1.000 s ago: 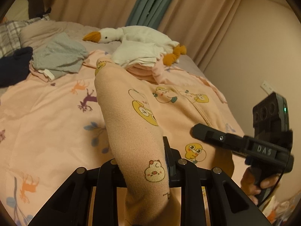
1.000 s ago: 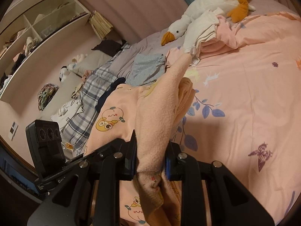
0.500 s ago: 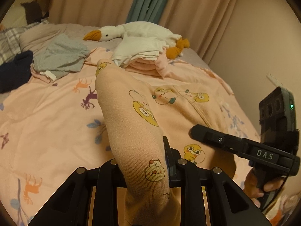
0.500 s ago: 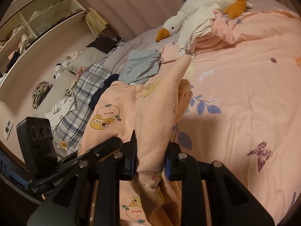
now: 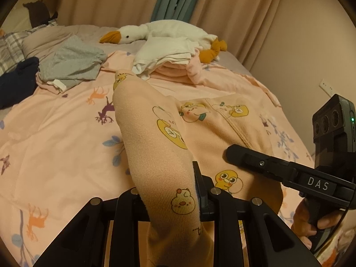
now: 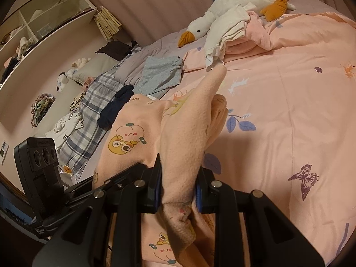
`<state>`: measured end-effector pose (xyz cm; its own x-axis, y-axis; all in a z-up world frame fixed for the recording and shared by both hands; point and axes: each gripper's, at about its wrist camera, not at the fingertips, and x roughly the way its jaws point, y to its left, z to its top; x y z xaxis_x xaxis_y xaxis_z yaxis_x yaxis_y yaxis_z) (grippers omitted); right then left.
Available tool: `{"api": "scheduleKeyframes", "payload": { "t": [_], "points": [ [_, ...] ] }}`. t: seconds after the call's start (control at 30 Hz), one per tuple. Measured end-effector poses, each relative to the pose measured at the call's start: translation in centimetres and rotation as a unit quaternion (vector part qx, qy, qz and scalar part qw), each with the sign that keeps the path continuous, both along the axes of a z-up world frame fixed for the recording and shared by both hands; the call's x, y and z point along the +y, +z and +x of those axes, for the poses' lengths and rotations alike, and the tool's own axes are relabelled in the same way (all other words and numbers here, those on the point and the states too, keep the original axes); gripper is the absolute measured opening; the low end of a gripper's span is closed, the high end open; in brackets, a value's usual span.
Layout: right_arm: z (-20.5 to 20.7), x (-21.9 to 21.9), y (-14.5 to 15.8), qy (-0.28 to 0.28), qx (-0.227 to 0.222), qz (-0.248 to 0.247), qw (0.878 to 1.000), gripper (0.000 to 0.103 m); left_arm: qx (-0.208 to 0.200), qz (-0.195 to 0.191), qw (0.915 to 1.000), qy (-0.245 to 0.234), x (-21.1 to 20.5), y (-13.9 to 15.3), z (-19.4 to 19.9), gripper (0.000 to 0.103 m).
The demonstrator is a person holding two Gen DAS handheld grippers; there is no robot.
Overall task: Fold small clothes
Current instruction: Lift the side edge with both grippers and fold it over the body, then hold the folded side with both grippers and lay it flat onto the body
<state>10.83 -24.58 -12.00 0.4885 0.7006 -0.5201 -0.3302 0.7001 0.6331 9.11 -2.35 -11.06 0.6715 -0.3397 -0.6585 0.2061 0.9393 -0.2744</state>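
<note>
A small peach fleece garment (image 5: 155, 142) printed with cartoon animals is held up over the bed by both grippers. My left gripper (image 5: 169, 198) is shut on one bunched edge of it, the cloth rising up between the fingers. My right gripper (image 6: 178, 189) is shut on another edge of the same garment (image 6: 184, 133); blue pads press the cloth from both sides. In the left wrist view the right gripper (image 5: 278, 171) reaches in from the right, a hand on its handle. The left gripper's body (image 6: 44, 166) shows at the lower left of the right wrist view.
The bed carries a pink quilt (image 5: 55, 138) with animal and leaf prints. At its far end lie a white goose plush (image 5: 164, 31), a stack of folded white and pink clothes (image 5: 169, 60), a grey garment (image 5: 71, 64) and a dark one (image 5: 17, 77). Shelves (image 6: 40, 22) line the wall.
Both grippers keep their hold on the garment. The views have tilted slightly; the right gripper sits a little lower in the left wrist view.
</note>
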Motion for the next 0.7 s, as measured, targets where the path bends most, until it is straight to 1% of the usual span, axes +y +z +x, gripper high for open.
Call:
{"api": "scheduleKeyframes", "payload": {
  "t": [0.7],
  "points": [
    [-0.03,0.86,-0.68,-0.002,0.011,-0.011,1.000,0.026,0.015,0.002,0.9999,0.001,0.37,-0.78,0.45,0.024]
  ]
}}
